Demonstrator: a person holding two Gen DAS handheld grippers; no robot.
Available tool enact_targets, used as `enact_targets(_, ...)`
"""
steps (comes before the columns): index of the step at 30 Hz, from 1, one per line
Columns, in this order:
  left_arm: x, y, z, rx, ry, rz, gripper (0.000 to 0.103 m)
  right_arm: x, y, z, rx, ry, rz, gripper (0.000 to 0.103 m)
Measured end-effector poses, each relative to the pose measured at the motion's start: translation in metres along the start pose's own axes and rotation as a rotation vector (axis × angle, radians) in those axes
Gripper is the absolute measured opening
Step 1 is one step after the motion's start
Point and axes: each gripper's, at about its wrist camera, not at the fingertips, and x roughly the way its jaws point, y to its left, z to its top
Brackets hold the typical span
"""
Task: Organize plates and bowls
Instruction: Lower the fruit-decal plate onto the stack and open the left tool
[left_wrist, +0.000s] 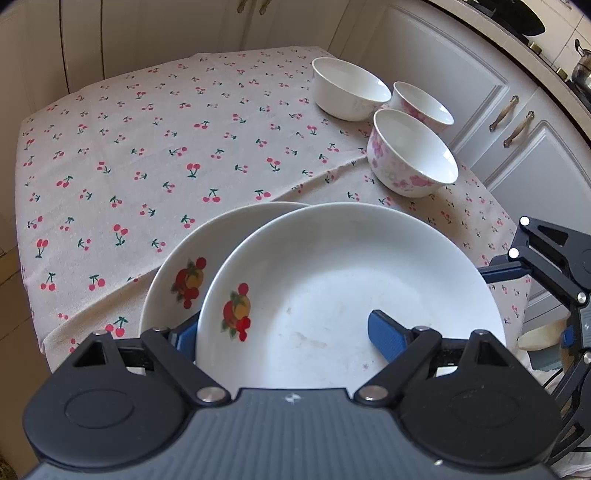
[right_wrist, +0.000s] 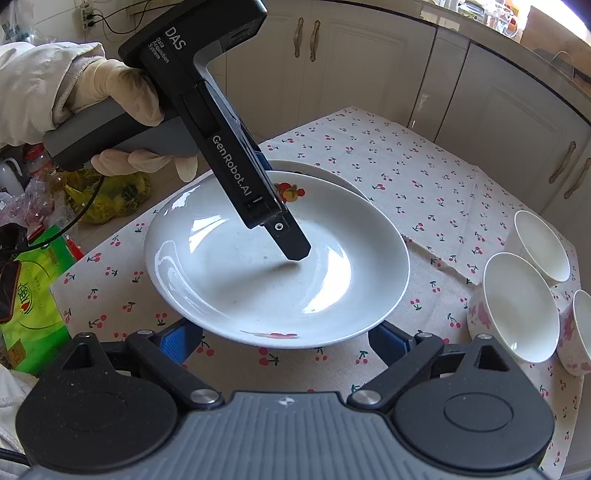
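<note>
A white plate with a fruit motif lies tilted over a second fruit-motif plate on the cherry tablecloth. My left gripper stands open astride the upper plate's left rim, one blue pad inside the dish and the other outside, between the two plates. From the right wrist, a gloved hand holds that gripper, its fingertip just over the upper plate. My right gripper is open, its tips hidden under the plate's near rim. Three bowls stand apart.
The bowls, one plain white and two pink-flowered, cluster by the table's edge next to cream cabinets. The lower plate peeks out behind the upper one. A green bag and clutter sit beyond the table's left corner.
</note>
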Motion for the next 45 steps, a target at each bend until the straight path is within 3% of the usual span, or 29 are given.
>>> enact_targets(23,0.009,-0.007,0.012,0.105,0.087,0.095,0.090,-0.006,-0.001,0.000,0.030,-0.013,0.016,0.098)
enact_targets(35,0.006,-0.007,0.012,0.114,0.065,0.106,0.090,-0.021,0.006,0.009,-0.020,-0.103,-0.003,0.100)
enact_targets(45,-0.004,-0.007,0.010,0.104,0.028,0.099,0.091,-0.011,0.005,-0.004,-0.032,-0.040,-0.016,0.103)
